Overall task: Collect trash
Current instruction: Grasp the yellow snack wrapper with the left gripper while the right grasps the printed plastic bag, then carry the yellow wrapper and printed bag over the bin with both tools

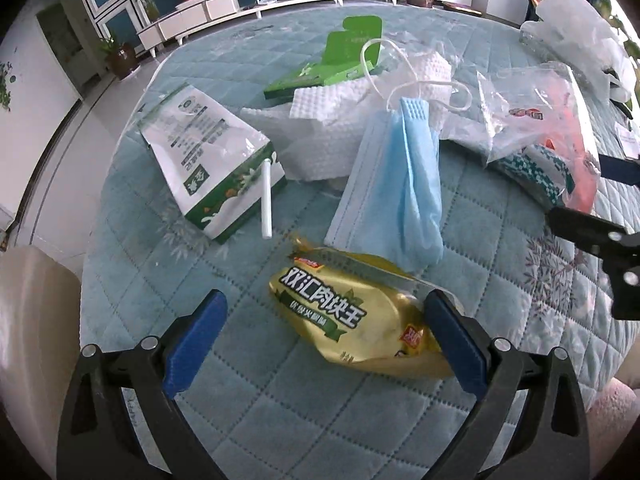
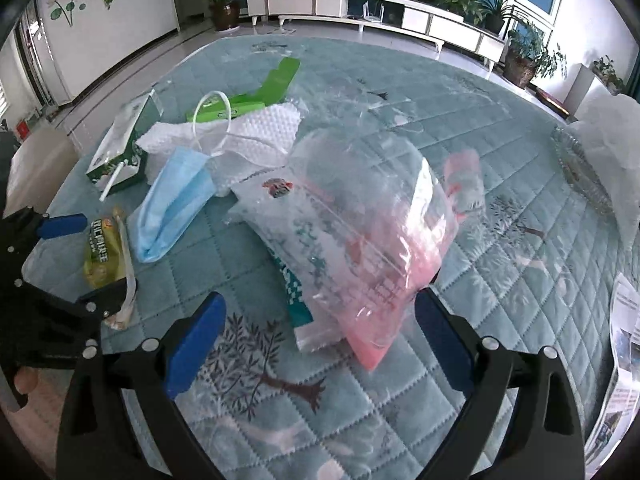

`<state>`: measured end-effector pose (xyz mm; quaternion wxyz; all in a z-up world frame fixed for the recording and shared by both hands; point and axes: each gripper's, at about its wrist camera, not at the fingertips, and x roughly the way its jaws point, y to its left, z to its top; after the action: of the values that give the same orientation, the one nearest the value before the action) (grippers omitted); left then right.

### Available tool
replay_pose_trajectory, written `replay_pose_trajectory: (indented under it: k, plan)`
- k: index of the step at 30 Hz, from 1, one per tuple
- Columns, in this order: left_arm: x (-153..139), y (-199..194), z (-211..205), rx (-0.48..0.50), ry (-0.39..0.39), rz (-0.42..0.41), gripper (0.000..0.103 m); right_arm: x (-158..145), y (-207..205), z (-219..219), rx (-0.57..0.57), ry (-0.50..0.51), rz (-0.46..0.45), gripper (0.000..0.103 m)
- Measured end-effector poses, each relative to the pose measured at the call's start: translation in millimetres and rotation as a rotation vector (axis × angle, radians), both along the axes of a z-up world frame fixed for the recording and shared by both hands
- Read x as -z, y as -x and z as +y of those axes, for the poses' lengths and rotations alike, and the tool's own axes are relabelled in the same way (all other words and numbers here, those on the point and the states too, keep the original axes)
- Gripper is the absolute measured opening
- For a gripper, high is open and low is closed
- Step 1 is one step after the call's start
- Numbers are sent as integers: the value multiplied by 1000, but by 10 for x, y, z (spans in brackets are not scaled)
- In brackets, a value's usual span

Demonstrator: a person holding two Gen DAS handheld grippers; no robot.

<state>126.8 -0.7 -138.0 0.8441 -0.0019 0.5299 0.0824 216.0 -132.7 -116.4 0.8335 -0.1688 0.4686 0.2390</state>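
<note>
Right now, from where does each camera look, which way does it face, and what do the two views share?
Left wrist: sits behind the open left claw, facing forward and down at the yellow snack wrapper; the right claw's black frame shows at the right edge.
Right wrist: sits behind the open right claw, facing the clear plastic bag; the left claw enters at the left edge.
Shared: the blue face mask, the white paper towel, the milk carton, the quilted table cover.

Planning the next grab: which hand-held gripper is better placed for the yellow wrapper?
Left. The left hand-held gripper is open with the yellow wrapper between its fingers; the right straddles the plastic bag.
</note>
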Motion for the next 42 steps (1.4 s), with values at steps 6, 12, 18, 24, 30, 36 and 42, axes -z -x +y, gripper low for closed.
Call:
replay_pose_trajectory:
  k: [6,12,18,24,30,36,42]
  plan:
    - [-14,-86,31,1,56,-16,77,107,-129,-16,32,-16,31,74]
    - [-59,-134,-84,37,58,-21,45,94,-92,-4,9,-18,41,41]
    - [-80,-106,-79,30,87,-32,9,-18,35,-77,1,-74,53,32]
    - [-131,-58,12,13,118,-47,6,-181,199,-103,-18,-124,60,32]
    - [-256,74,71,13,108,-80,6,-381,399,-71,-46,-134,29,32]
    - [-397,218,176,8,110,-111,6,-562,618,9,-83,-135,2,32]
    - [-497,373,318,-8,100,-137,6,-673,795,181,-119,-128,-12,32]
